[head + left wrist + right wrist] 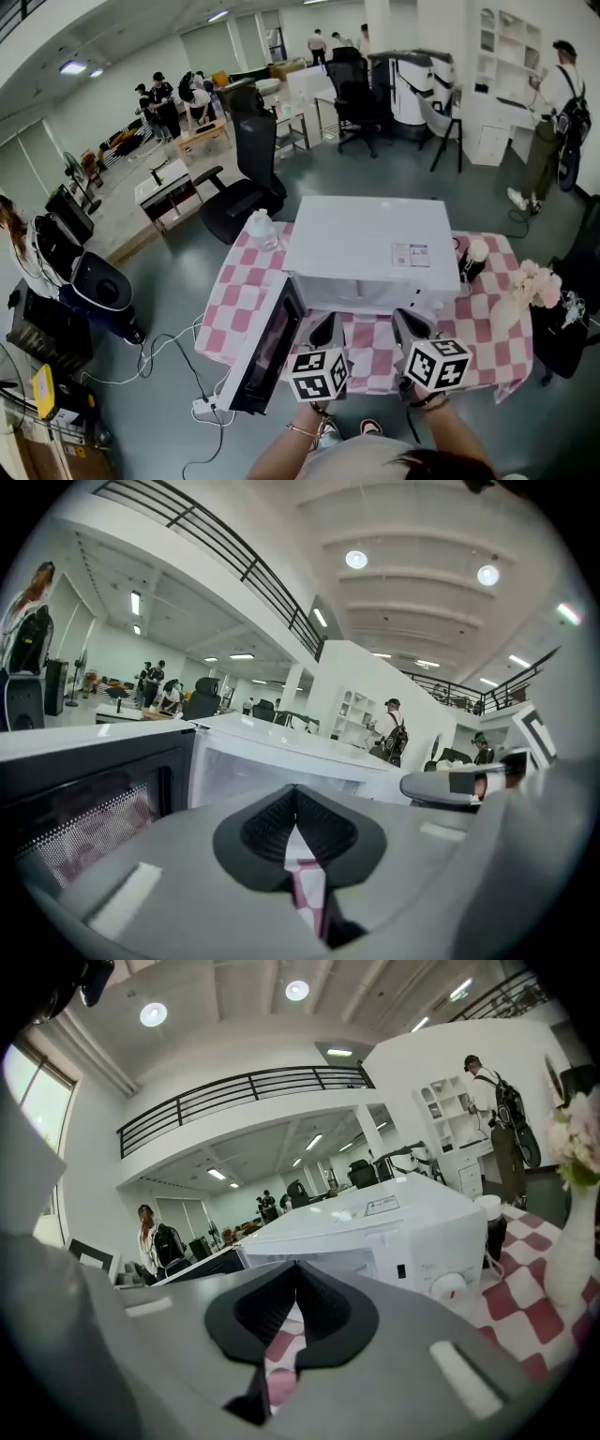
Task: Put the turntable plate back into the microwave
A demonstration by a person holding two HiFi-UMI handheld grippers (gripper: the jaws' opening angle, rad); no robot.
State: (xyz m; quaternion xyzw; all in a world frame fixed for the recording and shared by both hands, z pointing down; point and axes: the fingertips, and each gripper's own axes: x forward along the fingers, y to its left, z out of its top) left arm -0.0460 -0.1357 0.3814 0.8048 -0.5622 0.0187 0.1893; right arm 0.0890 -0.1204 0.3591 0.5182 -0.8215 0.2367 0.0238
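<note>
A white microwave [375,248] stands on a table with a pink-and-white checked cloth [239,291]. Its dark door [267,347] hangs open to the left. No turntable plate shows in any view, and the head view does not look into the oven's cavity. My left gripper [325,330] and right gripper [410,328] hover side by side just in front of the oven. In the left gripper view the left gripper [296,822] is shut and empty, facing the microwave [281,761] and its door [84,789]. The right gripper [296,1302] is likewise shut with nothing in it, before the microwave [394,1232].
A clear bottle [262,228] stands at the table's back left. A vase of pale flowers [525,286] and a small dark container [472,258] are on the right. A power strip with cables [206,408] lies on the floor. A black office chair [248,178] is behind the table.
</note>
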